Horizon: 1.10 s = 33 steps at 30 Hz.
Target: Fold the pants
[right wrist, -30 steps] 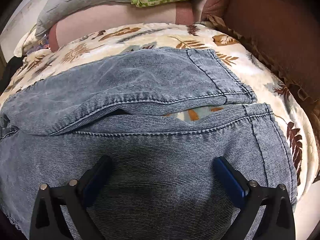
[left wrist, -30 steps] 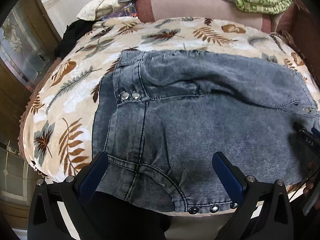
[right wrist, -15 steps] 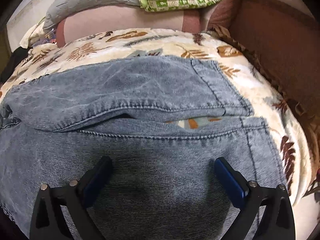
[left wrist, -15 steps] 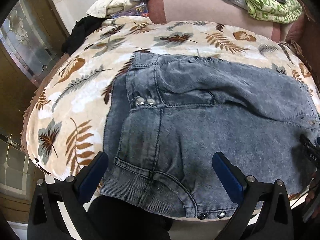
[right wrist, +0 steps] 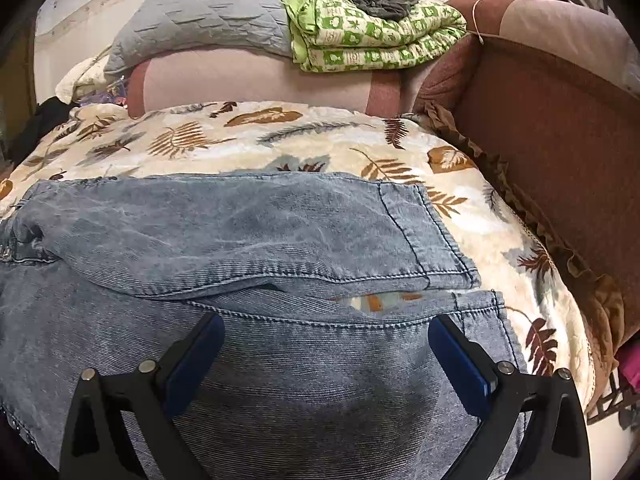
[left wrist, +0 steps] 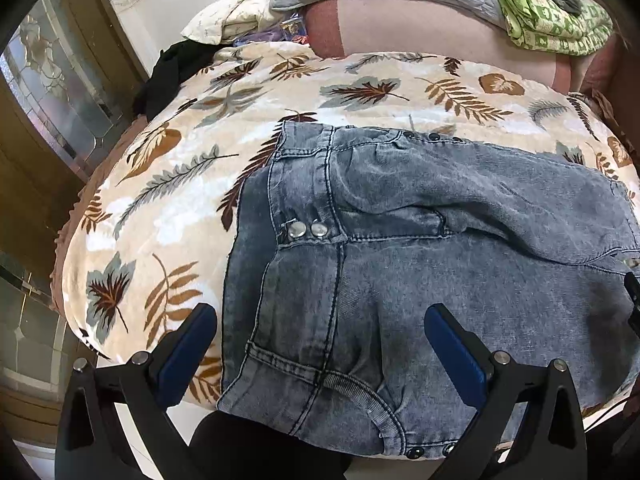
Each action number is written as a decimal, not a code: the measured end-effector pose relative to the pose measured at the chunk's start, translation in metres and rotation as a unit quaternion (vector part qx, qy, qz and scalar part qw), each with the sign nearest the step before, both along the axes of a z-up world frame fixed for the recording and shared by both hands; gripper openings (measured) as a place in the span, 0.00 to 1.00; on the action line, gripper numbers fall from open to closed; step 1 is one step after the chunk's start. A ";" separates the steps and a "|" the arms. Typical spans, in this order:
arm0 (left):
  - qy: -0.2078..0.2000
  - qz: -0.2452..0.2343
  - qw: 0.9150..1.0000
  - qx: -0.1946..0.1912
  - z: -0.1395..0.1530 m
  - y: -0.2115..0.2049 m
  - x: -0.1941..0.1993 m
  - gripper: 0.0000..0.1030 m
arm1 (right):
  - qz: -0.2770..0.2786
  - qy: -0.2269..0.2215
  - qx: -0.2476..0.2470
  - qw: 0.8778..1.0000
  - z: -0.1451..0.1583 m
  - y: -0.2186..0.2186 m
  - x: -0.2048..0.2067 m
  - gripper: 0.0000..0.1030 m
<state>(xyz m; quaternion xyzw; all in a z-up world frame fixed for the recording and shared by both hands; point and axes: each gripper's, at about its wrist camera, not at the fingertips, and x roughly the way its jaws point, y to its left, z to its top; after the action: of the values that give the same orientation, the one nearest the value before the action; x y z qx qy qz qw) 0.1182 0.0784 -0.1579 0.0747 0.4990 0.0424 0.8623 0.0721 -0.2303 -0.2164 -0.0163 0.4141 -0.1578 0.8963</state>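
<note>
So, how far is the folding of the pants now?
Done: the jeans lie spread flat on the leaf blanket, legs side by side. In hand: nothing; the left gripper and right gripper are open above the cloth. Left: every fold, since no part is doubled over.

Soft indoor light, heavy fisheye warp

Jeans [left wrist: 440, 280] near hem cut off by the frame bottom, waistband end lost past the right-wrist view's left edge, blanket [right wrist: 280, 140] beneath mostly covered, right gripper [left wrist: 634, 296] only a sliver.
</note>
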 end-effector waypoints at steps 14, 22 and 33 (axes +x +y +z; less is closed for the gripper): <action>-0.017 0.088 0.996 0.009 0.039 0.092 0.142 1.00 | -0.064 -0.026 0.109 0.992 0.037 -0.100 0.073 1.00; 0.073 0.097 0.989 -0.084 -0.008 0.098 0.237 1.00 | -0.084 -0.016 0.176 0.981 0.019 -0.160 0.128 1.00; 0.125 0.042 0.986 -0.103 -0.060 0.050 0.274 0.48 | -0.046 -0.019 0.205 0.978 0.009 -0.192 0.152 1.00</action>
<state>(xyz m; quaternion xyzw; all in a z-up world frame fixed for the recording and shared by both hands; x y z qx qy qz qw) 0.3920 0.1287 -0.2181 -0.0305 0.6069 0.0173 0.7940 0.2246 -0.4225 -0.2074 0.1897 0.4212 -0.1112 0.8799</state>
